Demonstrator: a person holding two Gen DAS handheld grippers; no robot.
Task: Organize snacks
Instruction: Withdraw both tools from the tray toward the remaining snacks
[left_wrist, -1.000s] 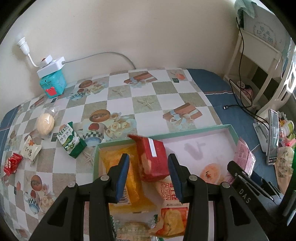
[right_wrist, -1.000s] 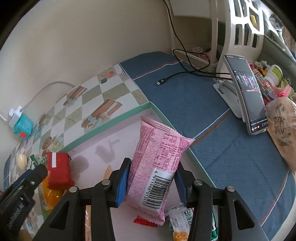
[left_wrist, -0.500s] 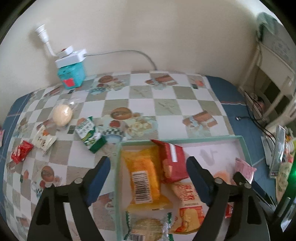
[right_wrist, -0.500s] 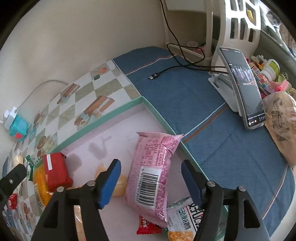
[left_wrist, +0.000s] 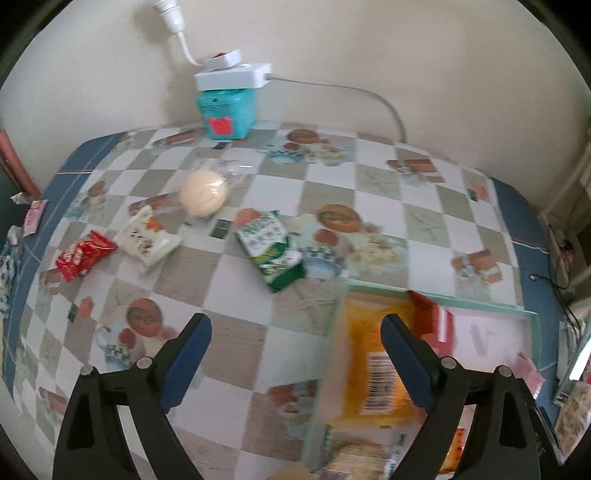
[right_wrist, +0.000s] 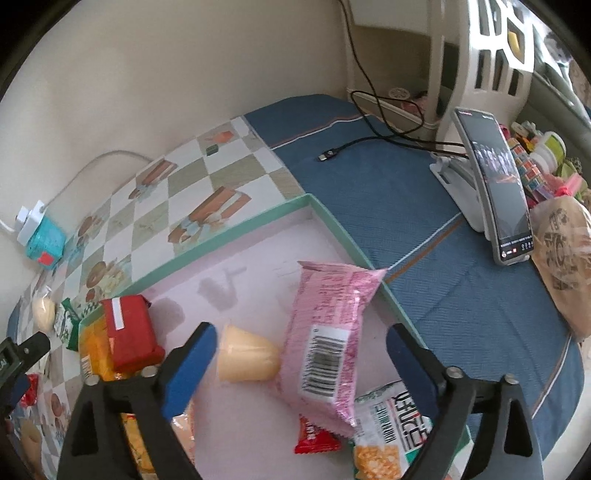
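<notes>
I'm holding both my left gripper and right gripper wide, jaws just opened, empty; the pink packet is lying in the tray, while seemingly four snacks, like the green packet, are waiting outside.

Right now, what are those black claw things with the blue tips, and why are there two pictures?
Each is a gripper a person holds, one per hand, with a camera looking along its fingers. That gives two views. The left gripper has just opened over the checkered table, where a green packet, a white packet, a red packet and a round bun lie. The right gripper has just opened too; a pink packet lies in the tray between its fingers. Nothing is held.
</notes>
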